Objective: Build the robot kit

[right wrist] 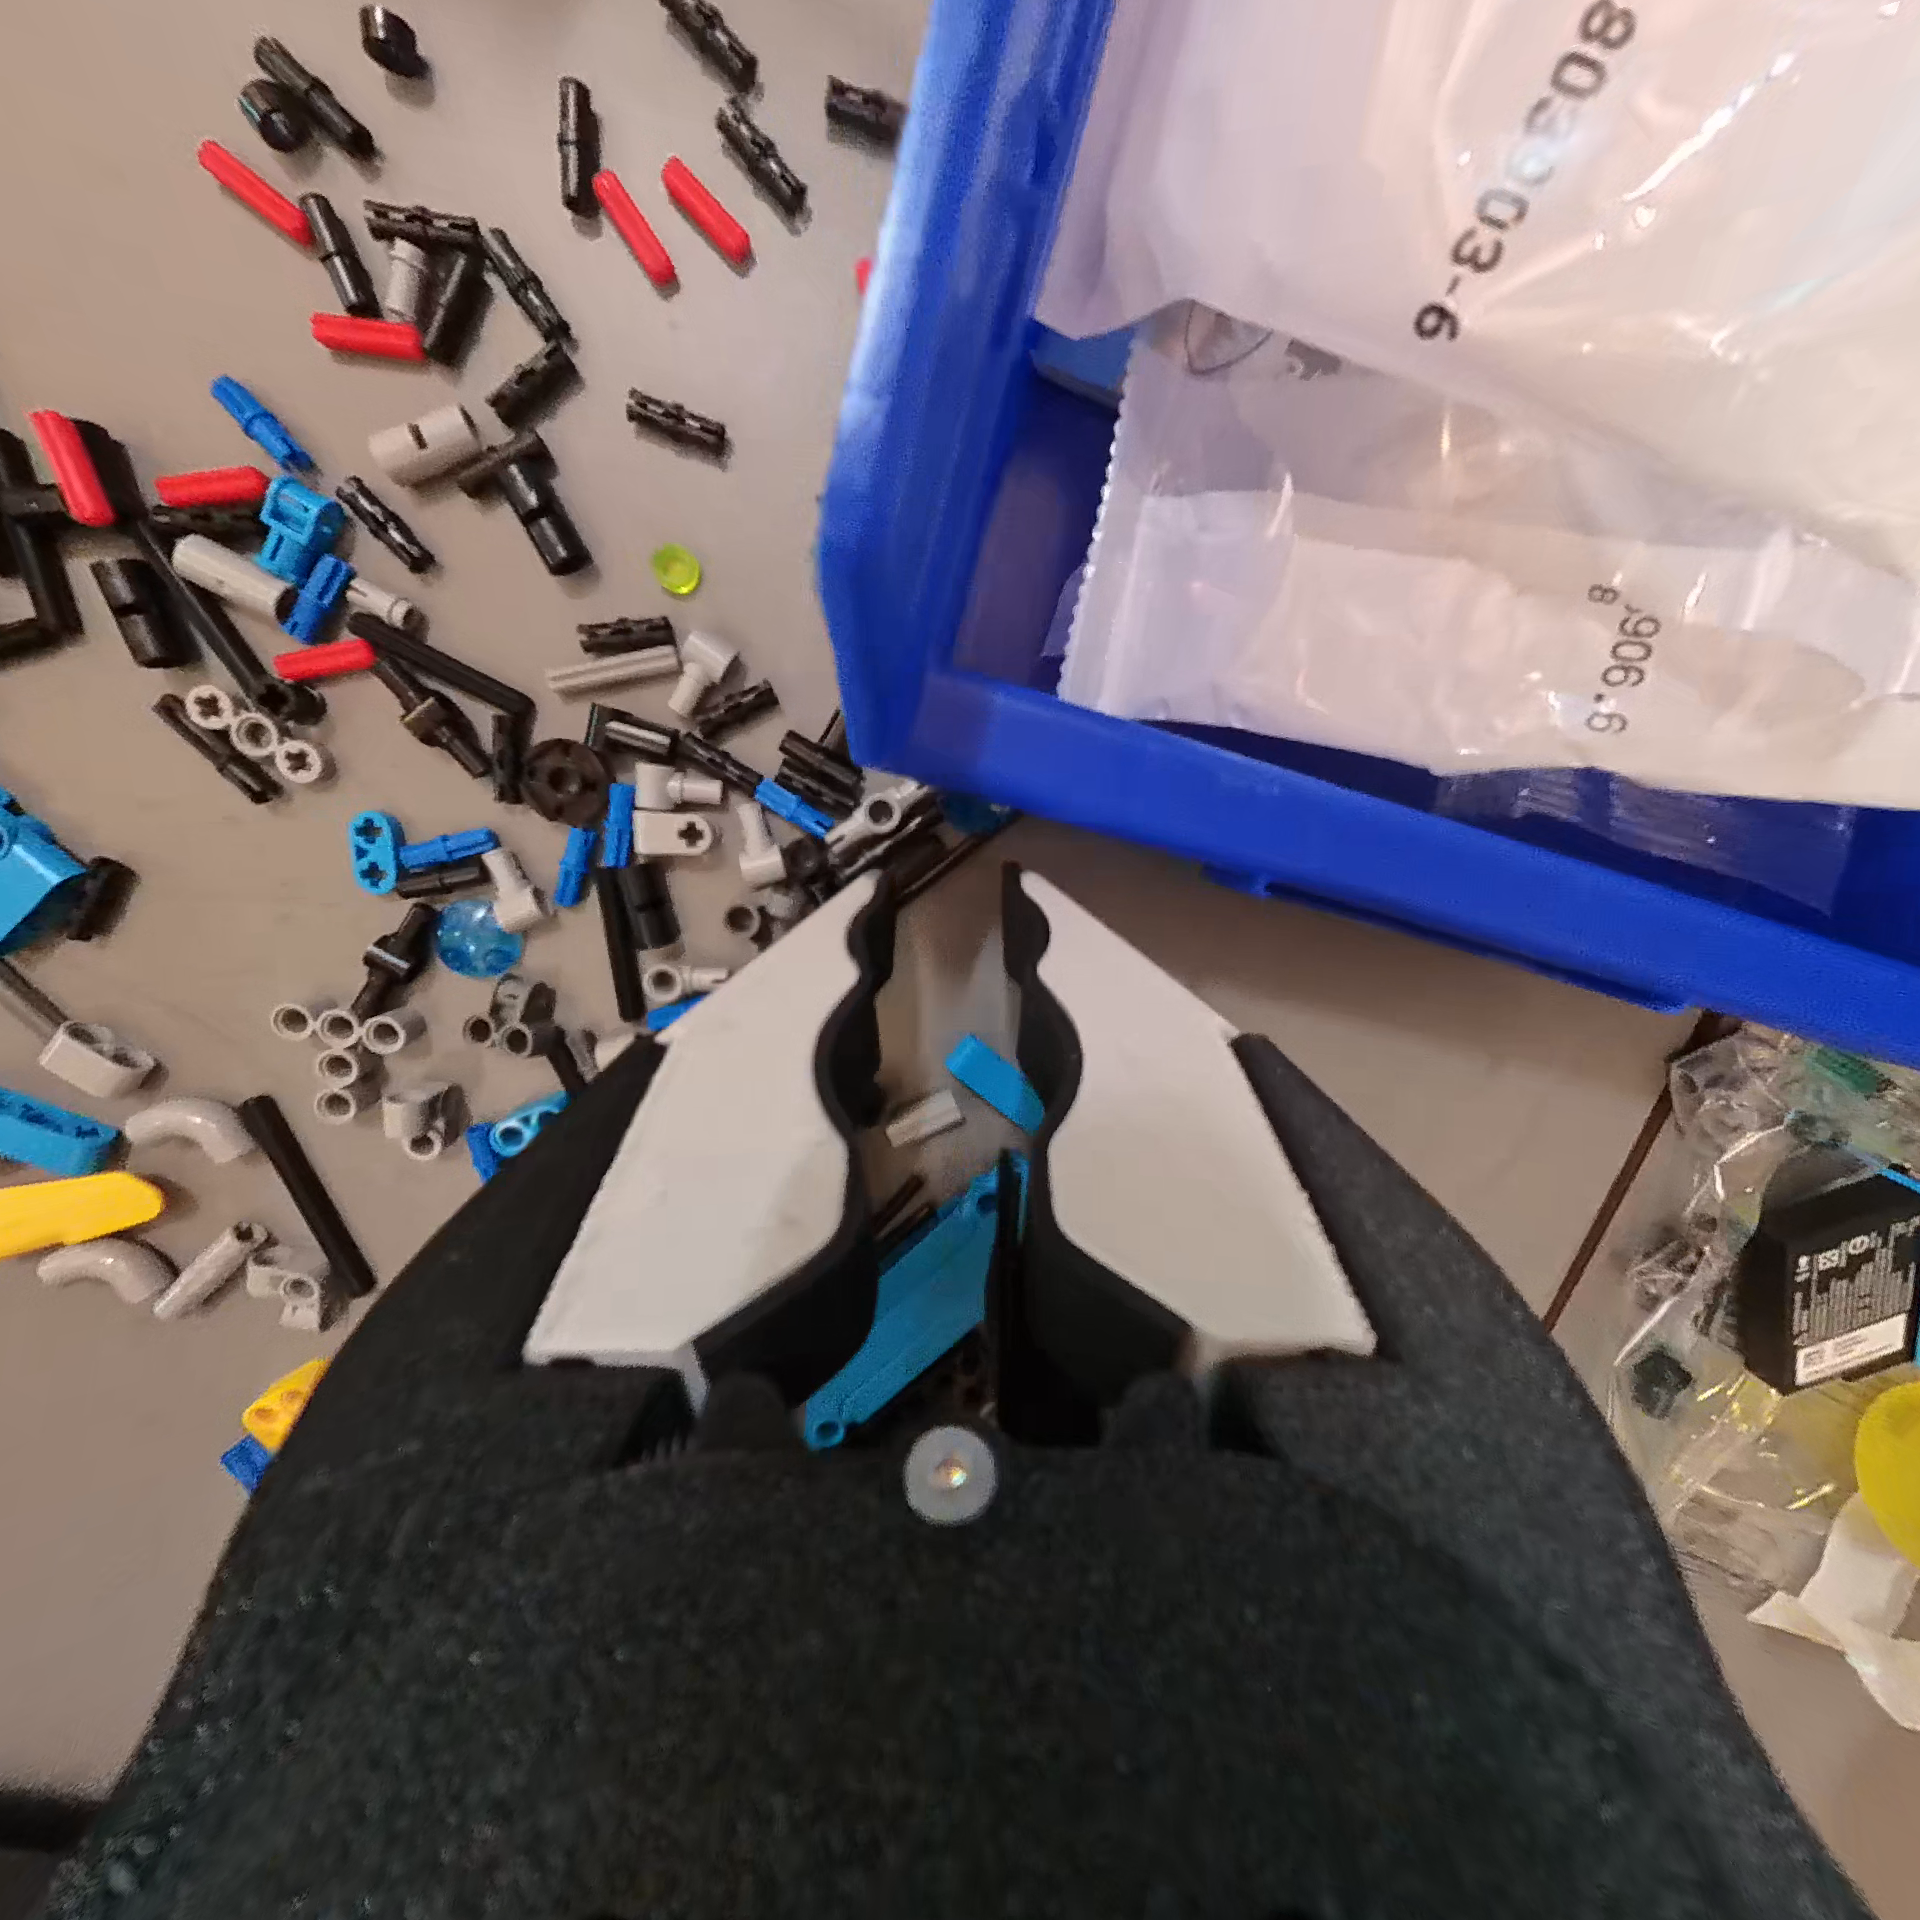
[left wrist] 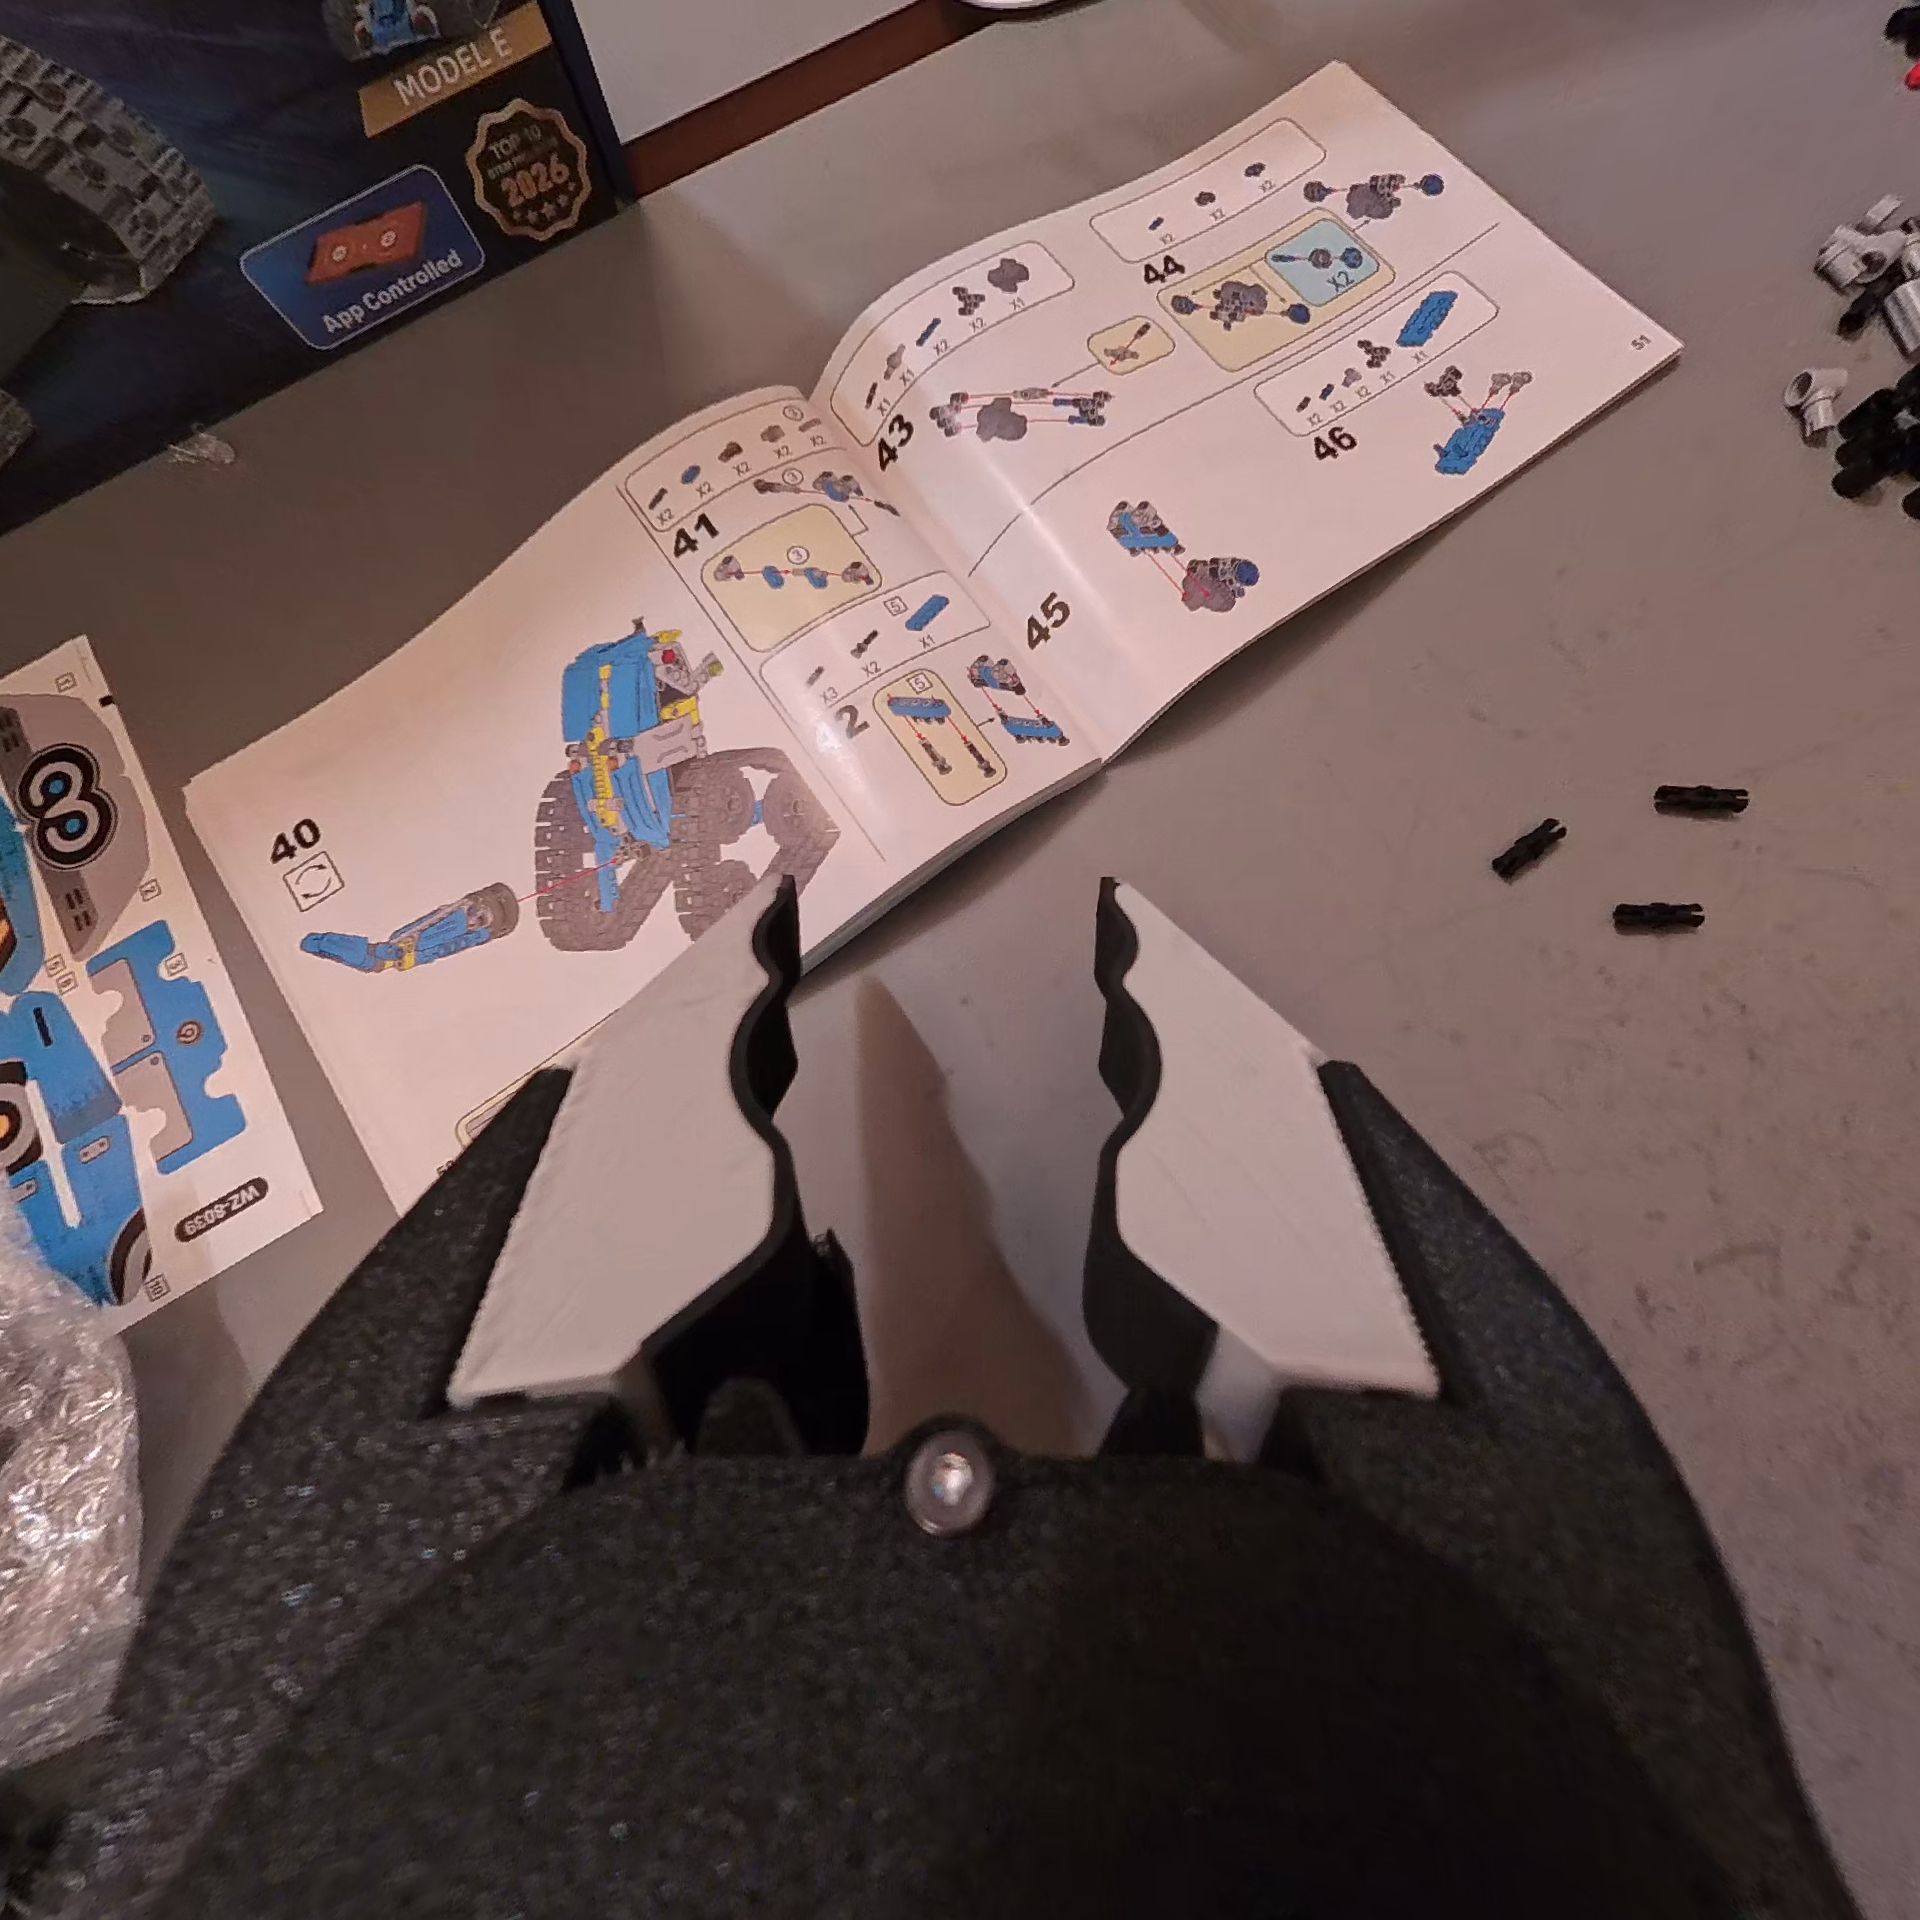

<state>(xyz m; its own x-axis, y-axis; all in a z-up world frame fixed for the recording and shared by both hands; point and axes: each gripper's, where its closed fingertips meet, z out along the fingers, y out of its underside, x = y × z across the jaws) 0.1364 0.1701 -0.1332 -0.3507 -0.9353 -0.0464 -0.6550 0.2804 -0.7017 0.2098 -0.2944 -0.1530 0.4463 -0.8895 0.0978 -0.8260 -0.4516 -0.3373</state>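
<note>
- The left gripper (left wrist: pixel 945 894) is at the frame's centre, jaws spread wide and empty, above the grey table (left wrist: pixel 1351 1143).
- Its left fingertip overlaps the lower edge of the open instruction booklet (left wrist: pixel 831 582); 3 black pins (left wrist: pixel 1621 857) lie apart at the right, a sticker sheet (left wrist: pixel 114 987) at the left.
- The right gripper (right wrist: pixel 945 883) has its jaws narrowly parted; a blue beam (right wrist: pixel 914 1309) lies deep between them, whether held I cannot tell.
- Loose pieces (right wrist: pixel 416 644) fill the upper left, a blue bin (right wrist: pixel 1299 821) with plastic bags (right wrist: pixel 1455 468) the upper right.

Glossy blue plastic bin (right wrist: pixel 1351 831), crinkly bags (right wrist: pixel 1455 520)
</note>
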